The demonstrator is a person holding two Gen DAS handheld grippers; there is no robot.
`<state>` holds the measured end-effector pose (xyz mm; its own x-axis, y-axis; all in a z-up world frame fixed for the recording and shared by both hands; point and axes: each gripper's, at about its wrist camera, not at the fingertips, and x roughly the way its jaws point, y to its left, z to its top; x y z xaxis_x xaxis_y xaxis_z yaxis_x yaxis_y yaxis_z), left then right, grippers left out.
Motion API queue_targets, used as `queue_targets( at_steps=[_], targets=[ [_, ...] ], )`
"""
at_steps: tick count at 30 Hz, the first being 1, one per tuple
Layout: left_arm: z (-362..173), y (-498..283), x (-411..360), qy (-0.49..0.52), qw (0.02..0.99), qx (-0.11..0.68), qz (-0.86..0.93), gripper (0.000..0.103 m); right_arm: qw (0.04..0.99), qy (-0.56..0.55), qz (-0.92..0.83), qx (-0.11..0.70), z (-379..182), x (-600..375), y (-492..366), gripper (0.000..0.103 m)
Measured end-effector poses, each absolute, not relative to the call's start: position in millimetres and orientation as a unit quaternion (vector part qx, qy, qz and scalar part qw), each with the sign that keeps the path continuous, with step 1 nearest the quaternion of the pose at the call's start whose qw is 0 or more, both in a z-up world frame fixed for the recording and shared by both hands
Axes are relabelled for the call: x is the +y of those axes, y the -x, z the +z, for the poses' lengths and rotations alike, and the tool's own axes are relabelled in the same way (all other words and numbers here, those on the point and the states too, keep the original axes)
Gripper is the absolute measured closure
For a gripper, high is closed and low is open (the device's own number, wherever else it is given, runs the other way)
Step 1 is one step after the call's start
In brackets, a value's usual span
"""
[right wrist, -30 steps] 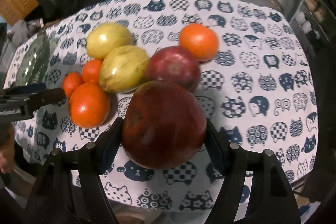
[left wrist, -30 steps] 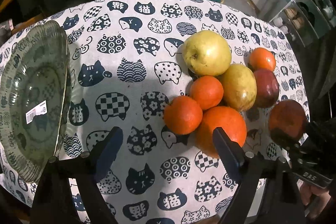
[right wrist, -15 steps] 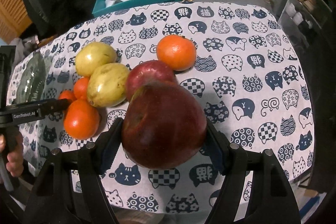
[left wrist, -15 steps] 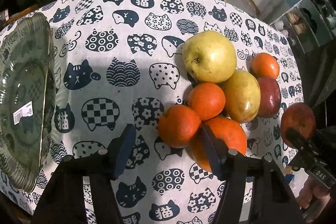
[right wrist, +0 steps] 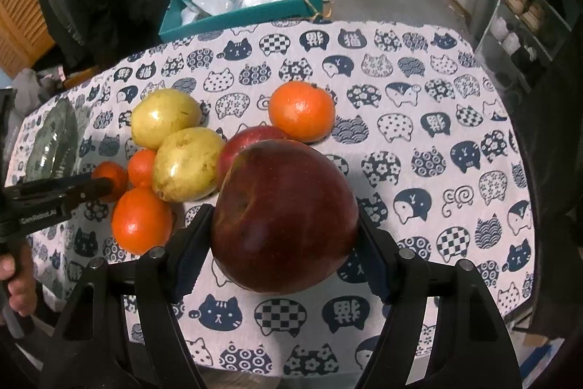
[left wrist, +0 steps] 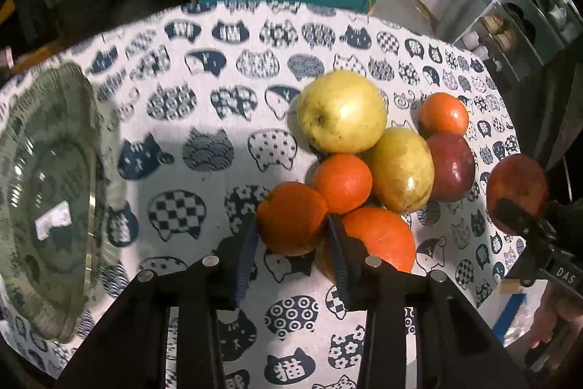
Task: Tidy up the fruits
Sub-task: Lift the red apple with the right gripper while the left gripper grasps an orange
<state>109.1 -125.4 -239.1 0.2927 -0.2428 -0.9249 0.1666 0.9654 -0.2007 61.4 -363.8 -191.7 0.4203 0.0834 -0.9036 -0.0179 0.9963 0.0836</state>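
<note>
Left of the fruit pile w/ glass plate (left wrist: 54,170) farther left, left gripper (left wrist: 291,236) clamps front orange (left wrist: 293,217) on counter (left wrist: 204,119); right gripper (right wrist: 284,228) grips red apple (right wrist: 284,217) aloft.

The right gripper (right wrist: 284,225) clamps a dark red apple (right wrist: 284,217) above the cat-print tablecloth (right wrist: 419,141). Behind it lie two yellow pears (right wrist: 187,166), another red apple (right wrist: 251,141) and oranges (right wrist: 301,110). The left gripper (right wrist: 98,185) pinches a small orange (right wrist: 109,175) beside a glass plate (right wrist: 54,144).
</note>
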Motion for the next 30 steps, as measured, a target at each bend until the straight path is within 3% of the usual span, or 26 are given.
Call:
queue_targets(
  at_steps=[30],
  targets=[
    [-115, -69, -88, 0.003, 0.895, 0.435, -0.095, 0.065, 0.912, 0.028, 0.053, 0.407, -92, -316, -52, 0.030]
  ],
)
